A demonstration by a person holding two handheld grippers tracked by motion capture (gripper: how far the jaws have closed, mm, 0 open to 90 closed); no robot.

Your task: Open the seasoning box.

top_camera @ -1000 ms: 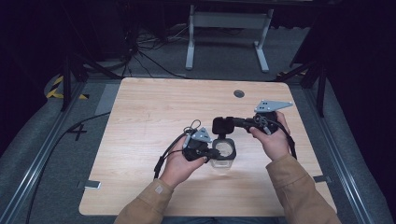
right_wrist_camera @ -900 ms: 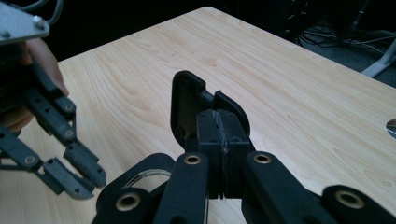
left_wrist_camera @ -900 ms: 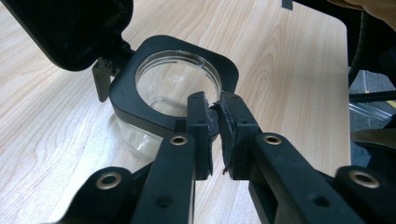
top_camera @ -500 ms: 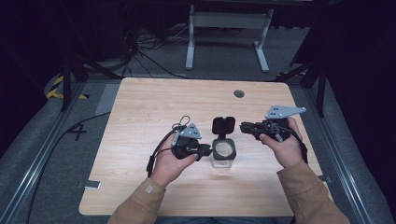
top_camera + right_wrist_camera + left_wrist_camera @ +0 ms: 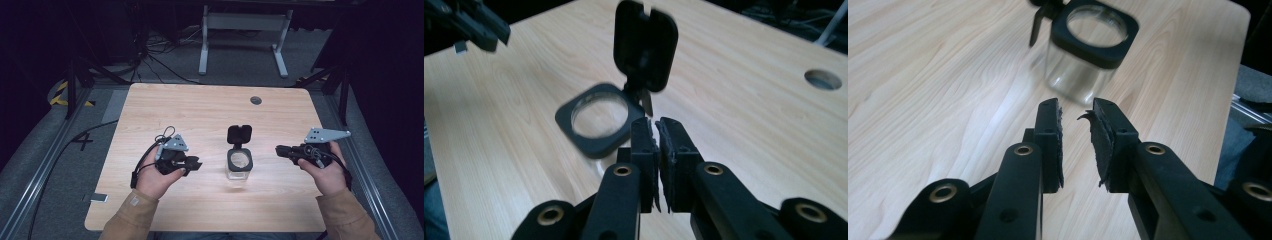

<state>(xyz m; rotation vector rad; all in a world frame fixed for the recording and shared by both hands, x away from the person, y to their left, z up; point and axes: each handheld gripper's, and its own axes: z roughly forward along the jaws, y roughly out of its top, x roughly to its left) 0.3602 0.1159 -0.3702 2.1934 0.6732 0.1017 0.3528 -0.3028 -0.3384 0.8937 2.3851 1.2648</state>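
Observation:
A clear glass jar [image 5: 239, 167] with a black square rim stands on the wooden table [image 5: 200, 115], its hinged black lid [image 5: 239, 134] flipped up and open. My left gripper [image 5: 196, 164] hovers left of the jar, apart from it. Its jaws have just been opening and hold nothing; the left gripper view shows a gap at the left gripper [image 5: 1075, 107] with the jar [image 5: 1083, 75] ahead. My right gripper [image 5: 278, 149] hangs right of the jar. Its jaws have just been closing on nothing. In the right gripper view the right gripper [image 5: 655, 122] faces the lid [image 5: 646, 45].
A round cable hole [image 5: 256, 100] sits in the table's far right part. A white metal stand [image 5: 242, 22] and cables lie on the floor behind. A small silver piece [image 5: 95, 198] lies off the table's near left corner.
Both grippers have drawn outward from the jar, left one leftward, right one rightward. The right gripper has let go of the lid, which stays up; the left has let go of the jar.

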